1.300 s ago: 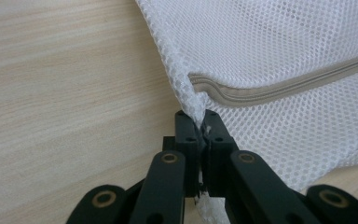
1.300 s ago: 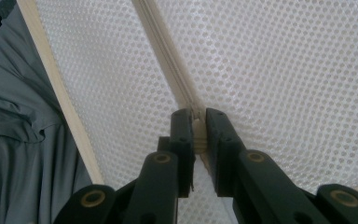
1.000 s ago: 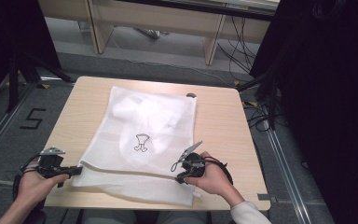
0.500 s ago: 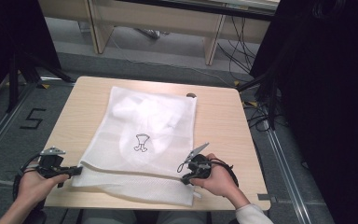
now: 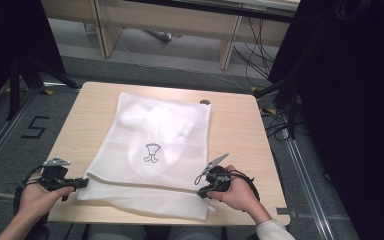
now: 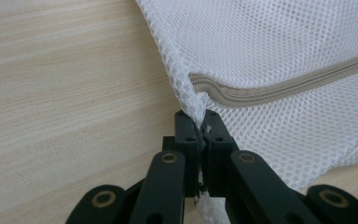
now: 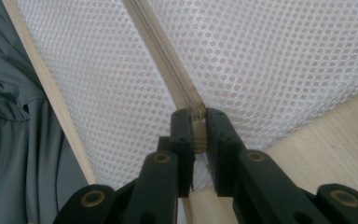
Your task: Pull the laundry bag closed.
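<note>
While the left gripper (image 5: 82, 182) jaws clamp the mesh bag (image 5: 155, 150) corner at lower left, the right gripper (image 5: 200, 181) jaws pinch the zipper pull (image 7: 198, 133) at lower centre, probably to zip against tension.

Light: even, soft, overhead | Shadows: faint on the table (image 5: 240, 125); room edges dark | Glare: none | Focus: high view slightly soft; gripper views sharp on mesh, near jaws blurred.

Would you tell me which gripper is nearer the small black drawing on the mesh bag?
Right. The right gripper sits just beside the drawing, pinching the zip; the left gripper grips the mesh bag corner farther away.
</note>
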A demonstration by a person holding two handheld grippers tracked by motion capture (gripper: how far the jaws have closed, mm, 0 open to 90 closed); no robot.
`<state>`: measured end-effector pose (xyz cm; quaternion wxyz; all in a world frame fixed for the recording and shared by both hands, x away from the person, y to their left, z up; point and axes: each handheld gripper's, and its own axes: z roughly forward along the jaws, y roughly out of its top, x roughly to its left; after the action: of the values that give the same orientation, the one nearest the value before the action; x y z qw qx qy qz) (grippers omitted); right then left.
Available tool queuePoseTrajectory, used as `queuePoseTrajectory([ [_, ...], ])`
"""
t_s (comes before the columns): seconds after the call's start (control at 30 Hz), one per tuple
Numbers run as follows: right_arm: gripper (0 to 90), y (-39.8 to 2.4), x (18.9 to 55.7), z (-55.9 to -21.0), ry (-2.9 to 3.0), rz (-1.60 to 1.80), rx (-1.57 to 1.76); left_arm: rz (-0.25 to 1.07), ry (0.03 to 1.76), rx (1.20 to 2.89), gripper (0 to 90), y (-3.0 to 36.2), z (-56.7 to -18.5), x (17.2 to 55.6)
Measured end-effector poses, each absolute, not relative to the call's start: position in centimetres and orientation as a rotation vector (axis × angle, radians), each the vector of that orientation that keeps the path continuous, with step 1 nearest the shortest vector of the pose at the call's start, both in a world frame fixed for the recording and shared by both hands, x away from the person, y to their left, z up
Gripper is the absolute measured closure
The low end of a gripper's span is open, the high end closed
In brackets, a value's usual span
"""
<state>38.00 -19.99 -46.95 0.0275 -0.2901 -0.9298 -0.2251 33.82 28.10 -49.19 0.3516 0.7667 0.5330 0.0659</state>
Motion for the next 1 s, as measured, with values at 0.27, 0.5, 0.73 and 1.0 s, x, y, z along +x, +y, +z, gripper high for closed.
queuePoseTrajectory([
  [0.27, 82.5, -20.2, 38.1, -47.1, -2.873, -0.684, -0.889, 0.167, 1.372, 1.997, 86.2, 28.2, -49.1, 33.8],
  [0.5, 82.4, -20.2, 38.1, -47.3, -2.875, -0.683, -0.888, 0.157, 1.379, 1.997, 85.6, 28.1, -49.4, 33.8],
  [0.73, 72.9, -20.4, 38.2, -47.2, -2.809, -0.781, -0.930, 0.195, 1.346, 2.051, 74.9, 27.5, -49.6, 33.7],
  [1.0, 65.2, -21.3, 38.5, -46.7, -2.762, -1.000, -1.098, 0.321, 1.287, 1.994, 47.7, 28.4, -48.9, 33.2],
])
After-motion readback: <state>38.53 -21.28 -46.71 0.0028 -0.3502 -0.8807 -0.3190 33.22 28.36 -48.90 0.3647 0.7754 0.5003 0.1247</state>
